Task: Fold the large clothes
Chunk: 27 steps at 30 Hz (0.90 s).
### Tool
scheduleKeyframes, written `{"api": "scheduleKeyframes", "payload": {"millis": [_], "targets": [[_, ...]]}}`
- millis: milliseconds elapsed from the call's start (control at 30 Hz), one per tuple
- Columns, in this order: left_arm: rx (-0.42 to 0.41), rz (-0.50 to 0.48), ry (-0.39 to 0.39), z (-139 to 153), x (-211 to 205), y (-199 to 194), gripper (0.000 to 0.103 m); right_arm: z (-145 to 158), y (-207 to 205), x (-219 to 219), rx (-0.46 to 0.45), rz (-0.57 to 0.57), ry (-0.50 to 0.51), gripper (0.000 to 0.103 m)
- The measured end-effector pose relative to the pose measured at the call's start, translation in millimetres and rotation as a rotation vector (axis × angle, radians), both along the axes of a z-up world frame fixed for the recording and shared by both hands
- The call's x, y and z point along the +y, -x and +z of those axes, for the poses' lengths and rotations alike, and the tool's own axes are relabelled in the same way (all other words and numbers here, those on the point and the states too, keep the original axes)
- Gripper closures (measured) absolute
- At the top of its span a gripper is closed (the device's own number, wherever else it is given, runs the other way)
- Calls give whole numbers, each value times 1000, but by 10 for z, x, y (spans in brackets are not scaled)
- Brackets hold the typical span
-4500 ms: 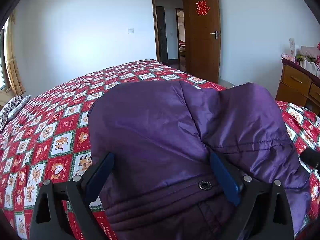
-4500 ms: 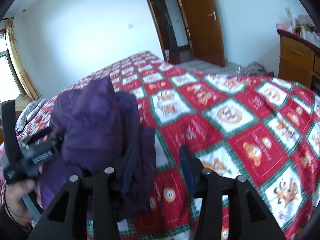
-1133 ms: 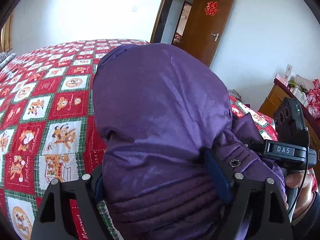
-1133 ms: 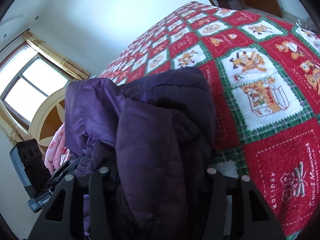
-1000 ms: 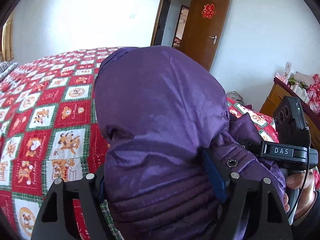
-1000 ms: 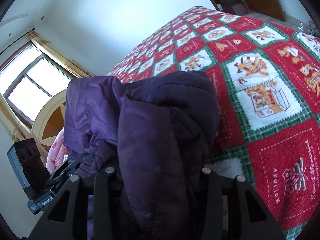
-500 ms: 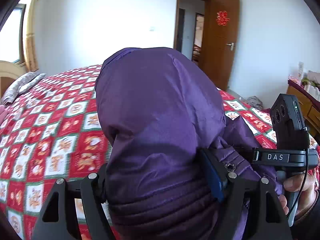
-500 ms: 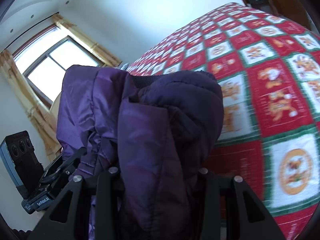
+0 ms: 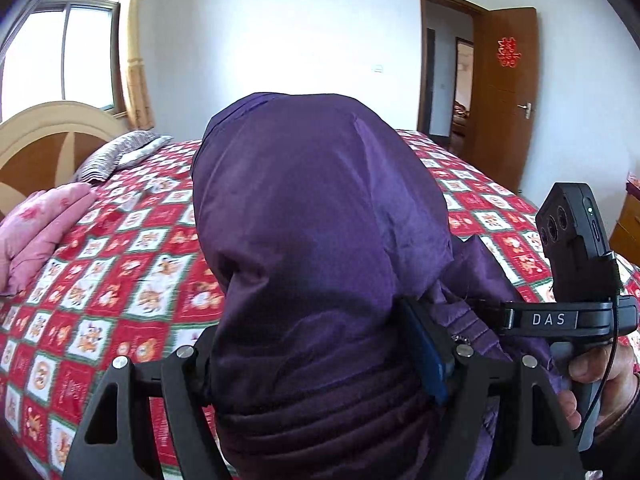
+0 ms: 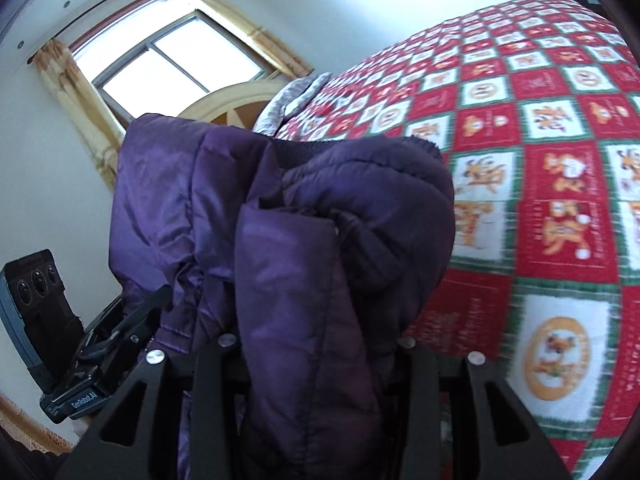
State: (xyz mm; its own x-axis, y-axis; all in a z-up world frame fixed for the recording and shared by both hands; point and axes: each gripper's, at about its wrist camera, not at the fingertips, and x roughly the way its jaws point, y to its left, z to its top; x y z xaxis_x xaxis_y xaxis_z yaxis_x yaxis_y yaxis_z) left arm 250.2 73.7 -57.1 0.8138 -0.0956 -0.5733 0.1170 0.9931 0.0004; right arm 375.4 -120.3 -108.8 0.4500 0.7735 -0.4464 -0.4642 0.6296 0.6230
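My left wrist camera looks forward along its hand-held gripper (image 9: 316,352), pressed close against the purple jacket (image 9: 320,240), facing across the bed (image 9: 120,264) toward the door (image 9: 508,92). My right wrist camera, equally close, faces the window (image 10: 168,64). Both share the jacket, bed and headboard (image 9: 44,140).

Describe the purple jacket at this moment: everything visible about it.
The purple jacket is a padded, slightly shiny garment with stitched quilting lines and a metal snap. It is bunched into a thick, folded bundle, raised in front of the red patterned bedspread. The left gripper and right gripper each clamp a wad of it between their fingers. Its underside is hidden.
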Motion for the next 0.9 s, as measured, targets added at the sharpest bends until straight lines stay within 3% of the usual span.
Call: {"api": "scheduleKeyframes", "payload": {"millis": [567, 900], "targets": [[37, 183, 52, -138, 985, 224, 26, -94, -325, 1134, 3, 166, 71, 61], [60, 222, 93, -245, 1260, 208, 26, -95, -251, 1365, 14, 195, 106, 61]]}}
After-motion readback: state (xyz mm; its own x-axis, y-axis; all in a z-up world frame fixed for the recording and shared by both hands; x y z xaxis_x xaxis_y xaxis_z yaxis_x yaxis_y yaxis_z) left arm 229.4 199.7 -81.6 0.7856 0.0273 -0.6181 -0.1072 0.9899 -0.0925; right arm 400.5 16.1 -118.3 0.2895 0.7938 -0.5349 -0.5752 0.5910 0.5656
